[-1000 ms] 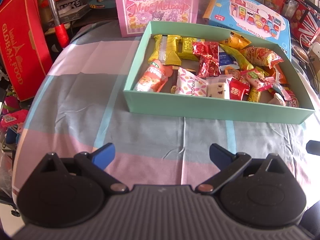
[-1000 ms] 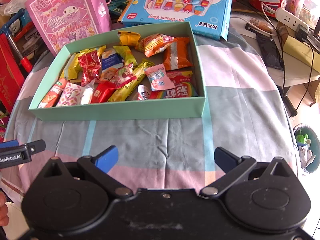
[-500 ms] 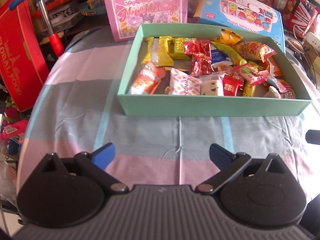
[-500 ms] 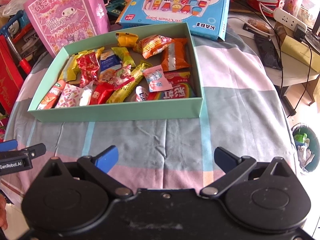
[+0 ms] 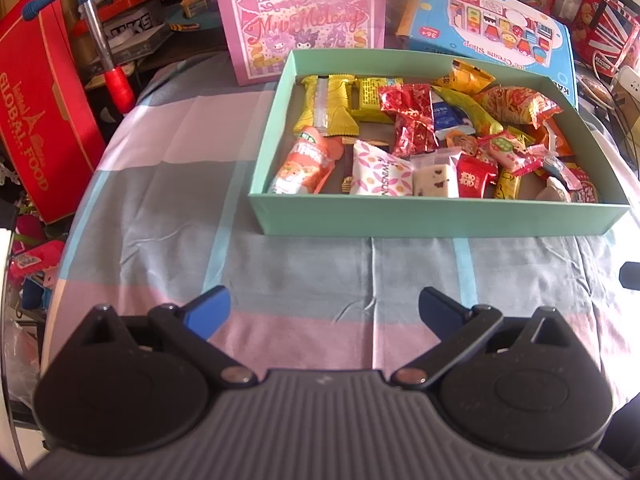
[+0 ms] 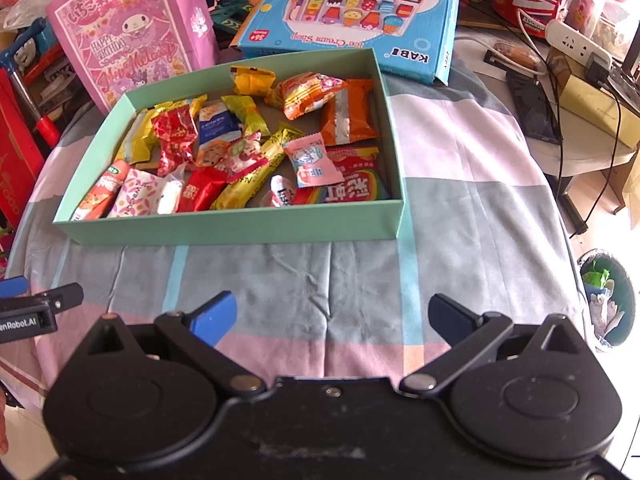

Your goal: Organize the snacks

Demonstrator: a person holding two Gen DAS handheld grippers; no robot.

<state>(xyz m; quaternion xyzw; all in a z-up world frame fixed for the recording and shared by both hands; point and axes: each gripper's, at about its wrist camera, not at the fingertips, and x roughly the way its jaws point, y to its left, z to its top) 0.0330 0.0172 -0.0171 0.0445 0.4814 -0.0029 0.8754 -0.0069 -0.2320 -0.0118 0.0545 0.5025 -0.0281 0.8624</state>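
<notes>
A shallow mint-green box (image 5: 400, 216) (image 6: 224, 229) lies on the checked tablecloth and holds several wrapped snacks, among them a red foil pack (image 5: 412, 120) (image 6: 174, 136), an orange pack (image 6: 348, 114) and a pink-white packet (image 5: 380, 170). My left gripper (image 5: 325, 310) hovers open over the cloth in front of the box with nothing between its fingers. My right gripper (image 6: 332, 314) is likewise open and empty, in front of the box. The left gripper's tip (image 6: 36, 306) shows at the left edge of the right wrist view.
Behind the box stand a pink birthday gift bag (image 5: 304, 16) (image 6: 128, 36) and a blue toy box (image 5: 504, 36) (image 6: 352, 12). A red carton (image 5: 40, 112) and a scooter handle (image 5: 100, 40) crowd the left side. A power strip (image 6: 576, 44), cables and a bin (image 6: 608, 300) sit to the right.
The left wrist view has shifted, so the box now sits further right in it. In the right wrist view the box has drifted slightly nearer. Both grippers stay open.
</notes>
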